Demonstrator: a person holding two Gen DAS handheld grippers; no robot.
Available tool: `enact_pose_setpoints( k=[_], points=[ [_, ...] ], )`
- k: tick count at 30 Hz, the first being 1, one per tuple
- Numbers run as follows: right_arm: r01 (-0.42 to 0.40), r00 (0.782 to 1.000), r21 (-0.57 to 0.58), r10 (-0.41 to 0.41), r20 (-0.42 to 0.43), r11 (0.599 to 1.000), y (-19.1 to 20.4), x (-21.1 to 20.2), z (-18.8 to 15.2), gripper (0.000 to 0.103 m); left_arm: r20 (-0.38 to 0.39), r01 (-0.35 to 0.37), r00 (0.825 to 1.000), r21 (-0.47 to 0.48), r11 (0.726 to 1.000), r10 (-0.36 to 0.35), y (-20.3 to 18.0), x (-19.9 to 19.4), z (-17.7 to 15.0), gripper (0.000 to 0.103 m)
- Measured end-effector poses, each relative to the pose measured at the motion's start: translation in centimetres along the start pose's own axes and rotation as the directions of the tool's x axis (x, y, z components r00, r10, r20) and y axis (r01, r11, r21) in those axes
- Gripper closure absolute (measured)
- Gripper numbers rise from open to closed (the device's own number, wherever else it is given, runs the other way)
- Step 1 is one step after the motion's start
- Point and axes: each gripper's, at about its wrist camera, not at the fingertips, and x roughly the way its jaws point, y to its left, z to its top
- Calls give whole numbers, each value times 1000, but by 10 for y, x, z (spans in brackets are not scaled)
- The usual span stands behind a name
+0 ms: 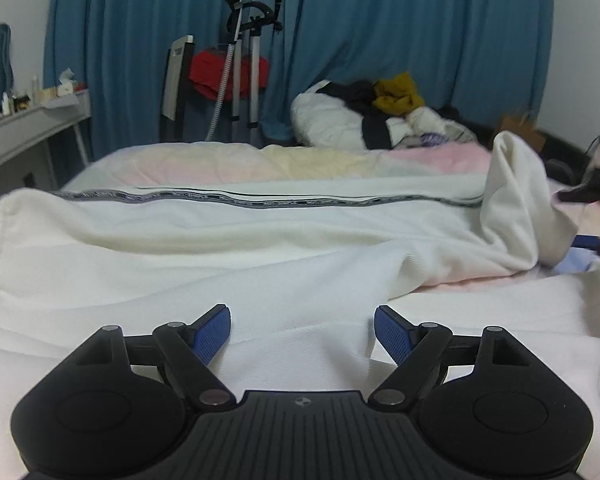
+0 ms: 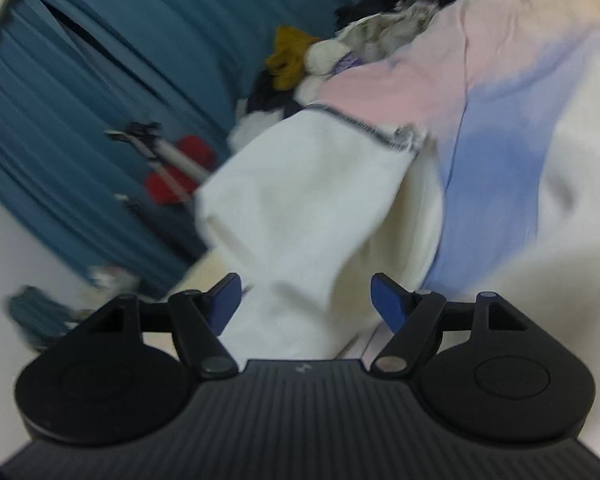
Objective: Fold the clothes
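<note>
Both grippers, left (image 1: 302, 330) and right (image 2: 306, 300), spread wide over white trousers (image 1: 236, 236) on the bed (image 1: 300, 160).

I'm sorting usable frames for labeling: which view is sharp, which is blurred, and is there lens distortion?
Left wrist view: sharp; the white garment and its gray stripe are crisp, the curtains bow from the fisheye. Right wrist view: motion-smeared and tilted; only the right gripper looks sharp.

Blue curtains (image 1: 380, 40) behind the bed (image 1: 260, 160); a tripod (image 1: 244, 72), red cloth (image 1: 208, 72), cluttered counter (image 1: 20, 120) at left.
</note>
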Motion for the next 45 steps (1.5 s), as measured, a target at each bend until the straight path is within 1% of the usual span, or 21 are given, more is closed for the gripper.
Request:
enact_pose_setpoints(
  k=[1,3,4,6,8,10,13,16,20,21,24,28,31,33,34,35,36,38,41,44,45],
  points=[
    [31,999,-14,-31,-15,999,2,12,6,38,1,10,1000,5,1000,-10,2,1,-2,22],
    [118,991,-87,-123,-55,989,9,34,20,64,-1,26,1000,13,1000,-26,5,6,-6,22],
    [180,978,-154,-194,-82,972,13,44,28,86,-3,32,999,14,999,-32,6,10,-6,22],
    [262,949,-260,-297,-105,929,23,54,46,96,-2,57,998,-4,998,-57,10,16,-5,22],
    [320,929,-346,-364,-69,882,34,50,70,96,3,72,997,-24,997,-72,12,20,-3,22],
    [386,906,-447,-423,17,807,52,42,100,96,3,82,997,-37,996,-82,13,23,-3,22],
    [499,852,-608,-476,216,618,86,32,141,96,-1,90,996,-50,995,-90,15,25,-3,22],
    [591,795,-677,-460,396,439,98,23,170,96,-8,92,996,-65,994,-92,15,25,-3,22],
    [655,736,-681,-480,477,327,62,16,176,96,-15,89,996,-62,994,-90,15,26,-3,22],
    [661,725,-682,-502,472,314,49,18,172,96,-19,88,996,-62,994,-90,15,26,-3,21],
    [661,717,-662,-558,419,353,0,22,158,96,-24,82,996,-49,995,-83,13,27,-5,21],
    [609,776,-581,-558,294,540,-48,16,145,94,-22,84,996,-31,996,-84,11,29,-4,20],
    [559,825,-450,-519,221,697,-71,6,142,89,-13,83,996,-2,997,-83,8,31,-3,19],
    [500,866,-278,-463,191,820,-90,-14,143,75,-5,92,996,15,996,-92,4,34,-3,19],
    [461,884,-187,-431,182,867,-98,-23,143,57,4,96,995,30,995,-96,2,36,-1,19],
    [417,900,-96,-396,180,904,-106,-30,139,38,14,100,995,46,994,-100,-1,38,0,19],
    [368,915,-4,-361,182,930,-113,-37,136,33,26,103,994,68,992,-105,-5,40,1,19],
    [247,947,157,-272,171,956,-126,-46,125,29,49,117,991,109,987,-123,-14,46,2,20],
    [161,978,274,-190,83,948,-135,-26,115,29,35,122,991,160,980,-129,-26,58,3,26],
    [212,975,279,-223,6,937,-129,9,108,30,16,143,989,184,972,-148,-32,64,-1,36],
    [233,971,276,-237,-17,933,-127,20,106,30,9,142,989,183,973,-146,-33,66,-2,47]
  ],
)
